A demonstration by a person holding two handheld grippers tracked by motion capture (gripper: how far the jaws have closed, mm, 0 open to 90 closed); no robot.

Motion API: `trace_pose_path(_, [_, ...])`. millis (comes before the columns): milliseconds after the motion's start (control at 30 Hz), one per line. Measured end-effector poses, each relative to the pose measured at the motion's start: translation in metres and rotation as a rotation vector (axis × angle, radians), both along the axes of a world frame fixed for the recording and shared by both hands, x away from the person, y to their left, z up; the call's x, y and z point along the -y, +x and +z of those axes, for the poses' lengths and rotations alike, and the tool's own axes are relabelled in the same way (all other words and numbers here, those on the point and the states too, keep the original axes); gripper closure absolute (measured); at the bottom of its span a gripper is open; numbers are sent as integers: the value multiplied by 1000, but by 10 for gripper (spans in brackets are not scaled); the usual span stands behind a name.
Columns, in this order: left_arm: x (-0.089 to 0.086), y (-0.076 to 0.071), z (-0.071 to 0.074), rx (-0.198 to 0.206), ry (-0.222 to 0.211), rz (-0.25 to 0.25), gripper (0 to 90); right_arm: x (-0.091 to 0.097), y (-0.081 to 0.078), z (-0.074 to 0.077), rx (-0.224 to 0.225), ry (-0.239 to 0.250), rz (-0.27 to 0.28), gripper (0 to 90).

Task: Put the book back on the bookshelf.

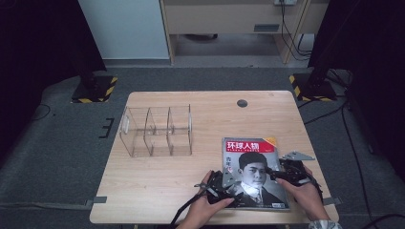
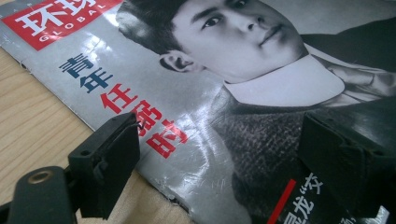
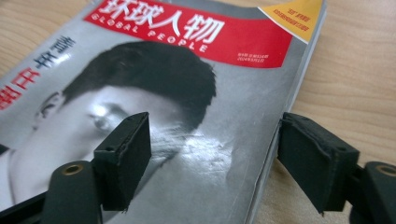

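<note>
A magazine (image 1: pixel 253 171) with a red title band and a man's portrait lies flat on the wooden table (image 1: pixel 157 186), near the front right. My left gripper (image 1: pixel 235 185) hovers over its left edge. In the left gripper view its jaws stand wide apart above the cover (image 2: pixel 196 107), so the left gripper (image 2: pixel 219 135) is open and holds nothing. My right gripper (image 1: pixel 276 174) is at the magazine's right edge. In the right gripper view the gripper (image 3: pixel 215 128) straddles that edge, one jaw over the cover (image 3: pixel 187 93) and one over bare wood, open and not pressing.
A clear plastic organizer (image 1: pixel 157 131) with three compartments stands at the table's middle left. A round cable hole (image 1: pixel 242 103) sits near the far edge. Two stands with yellow-black striped bases (image 1: pixel 93 88) rest on the floor beyond the table.
</note>
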State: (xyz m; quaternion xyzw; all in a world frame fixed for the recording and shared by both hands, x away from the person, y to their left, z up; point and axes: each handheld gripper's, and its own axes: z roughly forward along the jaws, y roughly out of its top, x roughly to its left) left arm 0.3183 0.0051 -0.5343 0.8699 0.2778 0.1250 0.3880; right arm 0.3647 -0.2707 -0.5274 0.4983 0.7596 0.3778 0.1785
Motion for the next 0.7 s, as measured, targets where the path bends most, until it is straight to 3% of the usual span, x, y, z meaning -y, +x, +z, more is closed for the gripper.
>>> trace_pose_path(267, [1,0,0,3,5,6,114,-2,-4,8,29,24,0,358])
trace_pose_path(367, [1,0,0,1,4,6,114,-3,-5,13,42,40,2,433])
trace_pose_path(700, [1,0,0,0,5,6,115,-13,-9,21,96,106,80,486])
